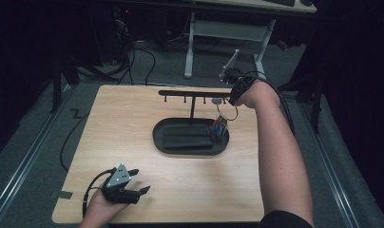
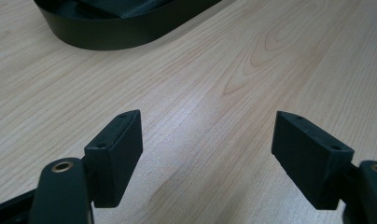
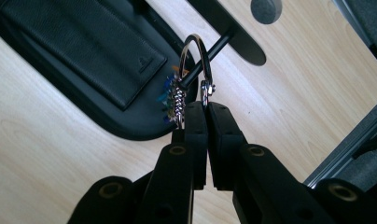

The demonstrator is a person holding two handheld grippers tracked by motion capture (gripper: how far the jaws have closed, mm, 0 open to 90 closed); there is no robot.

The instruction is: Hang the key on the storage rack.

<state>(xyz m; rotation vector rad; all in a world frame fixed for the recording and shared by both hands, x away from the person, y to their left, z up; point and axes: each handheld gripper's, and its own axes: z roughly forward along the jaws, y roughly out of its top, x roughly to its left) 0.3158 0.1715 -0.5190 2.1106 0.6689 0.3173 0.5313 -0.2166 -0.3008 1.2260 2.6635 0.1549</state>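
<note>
Lying in the black oval tray (image 1: pixel 161 142), a dark wallet (image 1: pixel 187 141); right gripper (image 3: pixel 205 100) fingers pinching the key ring (image 3: pixel 196 51) above its edge; left gripper (image 2: pixel 207 140) fingers spread.

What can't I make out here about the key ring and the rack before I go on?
- Hook tips on the rack: too small in the high view.
- Ring touching a hook or not: unclear in the right gripper view.
- Coloured bits under the ring: blurred, half hidden by the right gripper.
- Tray: cut off by the left gripper view's top edge.

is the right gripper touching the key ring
Touching: in the right gripper view the right gripper has its jaws shut on the key ring.
</note>
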